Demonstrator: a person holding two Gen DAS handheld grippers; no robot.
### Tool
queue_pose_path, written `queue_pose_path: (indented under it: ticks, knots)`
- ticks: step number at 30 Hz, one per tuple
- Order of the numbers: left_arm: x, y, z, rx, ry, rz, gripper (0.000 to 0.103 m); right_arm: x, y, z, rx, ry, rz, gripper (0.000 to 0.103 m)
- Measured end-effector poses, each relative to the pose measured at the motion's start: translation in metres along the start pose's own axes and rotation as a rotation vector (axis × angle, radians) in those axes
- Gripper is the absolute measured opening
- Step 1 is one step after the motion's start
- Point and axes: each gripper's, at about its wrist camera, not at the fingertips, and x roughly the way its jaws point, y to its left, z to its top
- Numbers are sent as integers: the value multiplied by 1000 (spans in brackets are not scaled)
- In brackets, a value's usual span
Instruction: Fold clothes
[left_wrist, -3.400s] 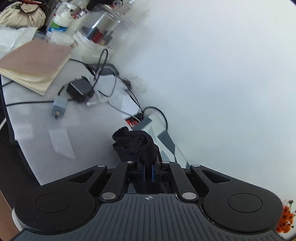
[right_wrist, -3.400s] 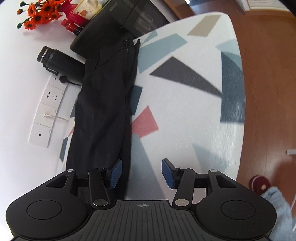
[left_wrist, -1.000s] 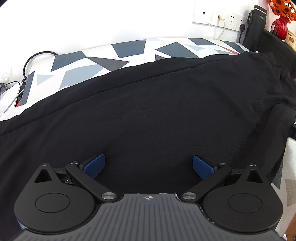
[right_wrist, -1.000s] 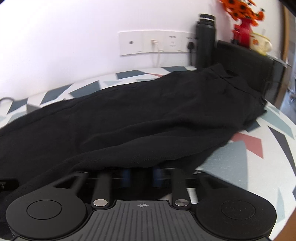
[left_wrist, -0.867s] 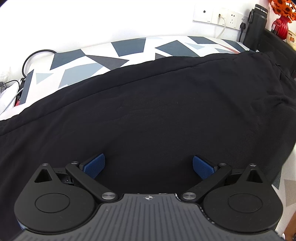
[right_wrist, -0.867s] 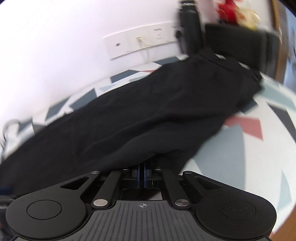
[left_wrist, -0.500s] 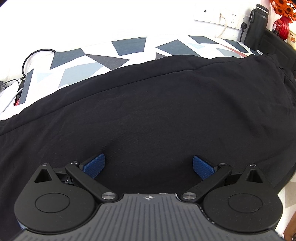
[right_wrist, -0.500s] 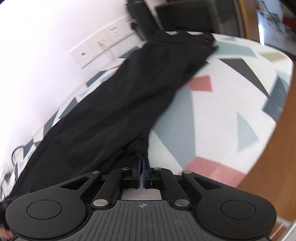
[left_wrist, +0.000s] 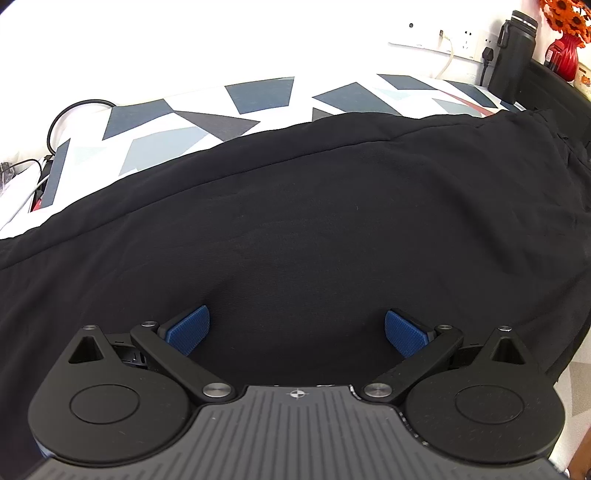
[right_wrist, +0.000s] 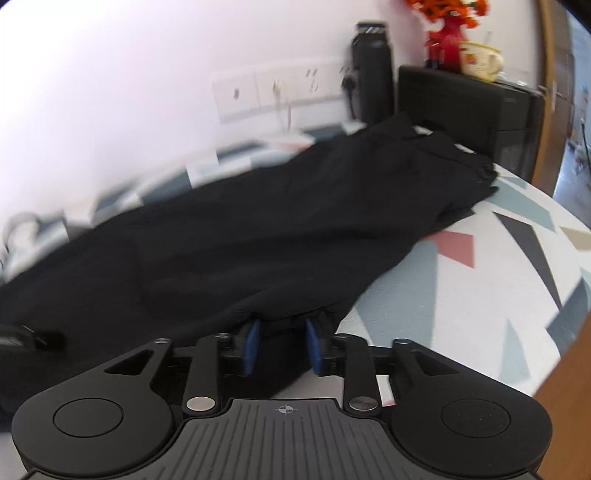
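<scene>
White wall (left_wrist: 184, 44) runs behind a table (right_wrist: 480, 288) covered in a white cloth with grey, blue and pink triangles. Black trousers (left_wrist: 314, 229) lie stretched along the table, filling most of the left wrist view and reaching from the left edge to the far right, where the waistband end (right_wrist: 454, 158) lies close to a black box (right_wrist: 469, 107); whether they touch cannot be told.

Above the trousers the left gripper (left_wrist: 297, 326) has its jaws spread wide, its blue pads (left_wrist: 188, 328) set well apart with only flat black fabric between them, nothing pinched.

At the near edge of the trousers the right gripper (right_wrist: 280, 345) has its jaws partly parted, with a fold of the black fabric sitting in the gap. Its blue pads (right_wrist: 252, 345) stand just beside the cloth on either side; the right wrist view is blurred, so whether they press it cannot be told.

On the wall sits a row of white sockets (left_wrist: 436, 40) with a white cable (left_wrist: 445, 59) hanging from one. A black flask (left_wrist: 511, 51) stands upright on the table against the wall, beside the black box. A red vase with orange flowers (right_wrist: 448, 33) and a cream cup (right_wrist: 480, 61) stand on top of that box. Black and white cords (left_wrist: 55, 129) lie at the far left end of the table.
</scene>
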Motion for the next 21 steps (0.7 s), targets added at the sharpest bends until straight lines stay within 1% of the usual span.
queue_pose_path:
  ticks: [2, 4, 5, 6, 8, 10, 12, 14, 18, 20, 21]
  knots:
    - [0, 0, 0, 1, -2, 0, 103, 4, 11, 2, -79, -2, -34, 33]
    - [0, 0, -1, 0, -5, 0, 103, 3, 19, 1, -154, 2, -71, 39]
    - [0, 0, -1, 0, -6, 1, 103, 0, 23, -2, -189, 1, -101, 52]
    - [0, 0, -1, -1, -7, 2, 103, 0, 26, -6, -213, -4, -130, 59]
    - [0, -1, -1, -3, -9, 6, 103, -4, 28, -16, -243, -25, -134, 59]
    - [0, -2, -2, -7, -12, 11, 103, -2, 29, -19, -275, -49, -134, 56]
    - [0, -3, -2, -10, -12, 16, 103, 2, 32, -18, -317, -70, -131, 48]
    - [0, -3, -1, -12, -9, 20, 103, 5, 36, -15, -345, -86, -134, 48]
    - [0, -3, 0, -15, -1, 23, 103, -3, 34, -9, -328, -61, -92, 50]
    - [0, -3, -1, -15, -5, 23, 103, -4, 29, -11, -308, -55, -109, 52]
    - [0, -3, -1, -14, -7, 23, 103, -4, 27, -12, -298, -52, -119, 50]
